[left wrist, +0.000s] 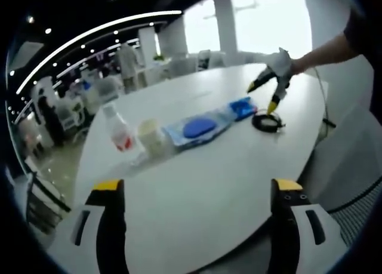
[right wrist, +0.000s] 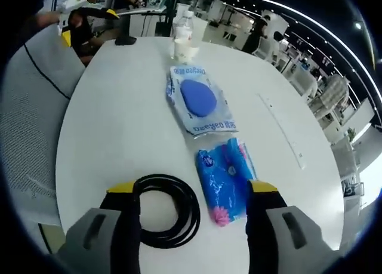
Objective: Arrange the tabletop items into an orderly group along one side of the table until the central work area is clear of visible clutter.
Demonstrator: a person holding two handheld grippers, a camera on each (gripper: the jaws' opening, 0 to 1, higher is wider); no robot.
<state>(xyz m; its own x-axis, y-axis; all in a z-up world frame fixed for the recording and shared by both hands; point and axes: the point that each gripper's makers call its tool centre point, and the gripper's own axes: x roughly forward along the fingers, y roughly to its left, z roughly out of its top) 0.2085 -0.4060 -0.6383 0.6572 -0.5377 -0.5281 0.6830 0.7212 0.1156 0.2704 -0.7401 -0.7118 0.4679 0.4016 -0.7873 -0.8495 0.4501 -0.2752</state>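
Note:
Along the white round table [left wrist: 197,184] lie a clear bottle [left wrist: 119,131] with a red label, a pale cup [left wrist: 150,134], a wipes pack [left wrist: 197,128] with a blue oval, a blue tissue pack [left wrist: 243,107] and a coiled black cable [left wrist: 267,122]. My left gripper [left wrist: 197,187] is open at the near edge, far from them. My right gripper [left wrist: 262,98], held by a gloved hand, hovers open just above the cable. In the right gripper view my right gripper [right wrist: 192,190] stands open over the cable [right wrist: 164,211], with the tissue pack [right wrist: 227,178] beside it, then the wipes pack [right wrist: 200,101], cup [right wrist: 184,47] and bottle [right wrist: 184,23].
A grey mesh chair back [right wrist: 30,107] stands at the table's side. A small dark object [right wrist: 125,40] lies near the far edge by my left gripper [right wrist: 89,24]. People and desks fill the room behind. A seam [right wrist: 280,131] runs across the bare tabletop.

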